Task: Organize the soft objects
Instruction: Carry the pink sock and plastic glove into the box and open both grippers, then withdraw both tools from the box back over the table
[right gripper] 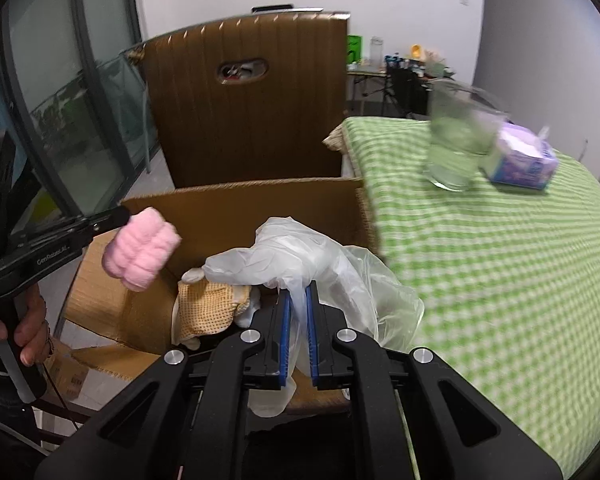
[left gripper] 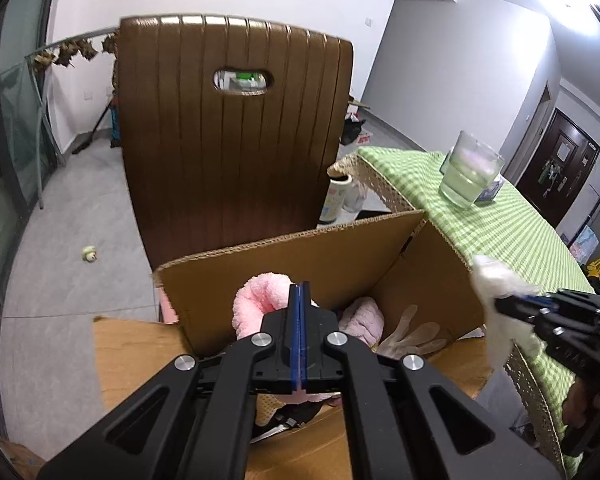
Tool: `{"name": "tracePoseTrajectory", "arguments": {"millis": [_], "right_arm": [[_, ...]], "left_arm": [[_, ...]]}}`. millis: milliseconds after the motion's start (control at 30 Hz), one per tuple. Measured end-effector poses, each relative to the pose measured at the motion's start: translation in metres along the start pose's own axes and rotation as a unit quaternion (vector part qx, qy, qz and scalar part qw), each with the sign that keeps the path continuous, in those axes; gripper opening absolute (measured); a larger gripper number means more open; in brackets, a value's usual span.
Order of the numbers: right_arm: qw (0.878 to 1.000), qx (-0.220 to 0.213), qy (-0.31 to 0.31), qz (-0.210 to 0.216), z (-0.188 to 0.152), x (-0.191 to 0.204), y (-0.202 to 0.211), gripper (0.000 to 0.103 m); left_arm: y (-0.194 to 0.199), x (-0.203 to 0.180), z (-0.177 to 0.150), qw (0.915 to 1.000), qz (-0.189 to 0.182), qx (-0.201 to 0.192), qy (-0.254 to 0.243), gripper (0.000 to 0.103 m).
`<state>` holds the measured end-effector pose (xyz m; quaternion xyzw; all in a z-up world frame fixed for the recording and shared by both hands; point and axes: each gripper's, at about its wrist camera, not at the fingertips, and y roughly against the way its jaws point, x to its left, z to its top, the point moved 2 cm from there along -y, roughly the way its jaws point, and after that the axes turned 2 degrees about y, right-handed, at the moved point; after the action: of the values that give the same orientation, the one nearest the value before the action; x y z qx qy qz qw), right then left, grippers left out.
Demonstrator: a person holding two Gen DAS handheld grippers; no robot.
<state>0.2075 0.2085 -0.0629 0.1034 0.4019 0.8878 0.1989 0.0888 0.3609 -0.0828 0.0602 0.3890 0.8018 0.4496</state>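
Note:
An open cardboard box stands in front of me, beside the table. My left gripper is shut on a pink fluffy sock and holds it over the box's near left side. From the right wrist view that left gripper comes in at the left, the pink sock hanging from its tip. My right gripper is shut on a clear plastic glove above the box. In the box lie a yellow knit glove, a pale pink cloth and a translucent glove.
A brown chair back rises right behind the box. To the right is a table with a green checked cloth, carrying a glass and a tissue pack. A small toy lies on the grey floor; glass doors stand left.

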Motion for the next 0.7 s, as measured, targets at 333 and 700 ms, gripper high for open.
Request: {"name": "tracePoseTrajectory", "arguments": {"millis": [333, 700], "right_arm": [[0.999, 0.018, 0.029, 0.02, 0.004, 0.028, -0.054, 0.061], [1.0, -0.008, -0.021, -0.013, -0.004, -0.008, -0.019, 0.061]], "left_arm": [[-0.025, -0.002, 0.0, 0.9996, -0.013, 0.024, -0.005, 0.0], [-0.047, -0.021, 0.023, 0.994, -0.099, 0.043, -0.019, 0.0]]}}
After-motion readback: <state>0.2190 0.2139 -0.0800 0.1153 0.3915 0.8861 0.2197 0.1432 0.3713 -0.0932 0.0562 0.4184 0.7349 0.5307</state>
